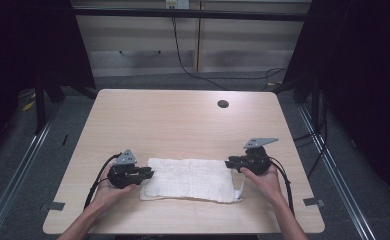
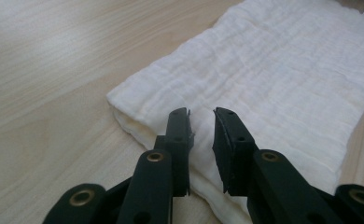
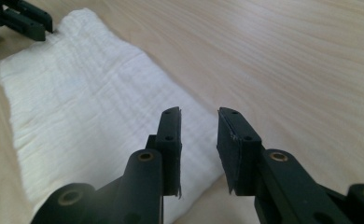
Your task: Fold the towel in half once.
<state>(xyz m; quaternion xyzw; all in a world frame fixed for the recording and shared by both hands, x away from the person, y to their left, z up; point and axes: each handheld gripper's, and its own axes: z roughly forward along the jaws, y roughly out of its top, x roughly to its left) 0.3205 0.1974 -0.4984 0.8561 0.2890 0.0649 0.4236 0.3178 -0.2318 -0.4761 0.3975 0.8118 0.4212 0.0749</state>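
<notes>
A white folded cloth (image 1: 188, 179) lies flat near the table's front edge, long side running left to right. My left gripper (image 1: 150, 173) hovers at the cloth's left end, jaws a little apart and empty. The left gripper view has the jaws (image 2: 202, 112) just above a corner of the cloth (image 2: 273, 60). My right gripper (image 1: 228, 163) is at the cloth's right end, also open. In the right gripper view its jaws (image 3: 199, 112) hang over the cloth's edge (image 3: 77, 93), with the left gripper (image 3: 24, 18) at the far end.
The wooden table (image 1: 183, 120) has a round cable hole (image 1: 223, 104) at its back right. Behind it stands a pale cabinet (image 1: 148, 45) with a black cable (image 1: 180, 55) hanging down. Dark curtains flank both sides.
</notes>
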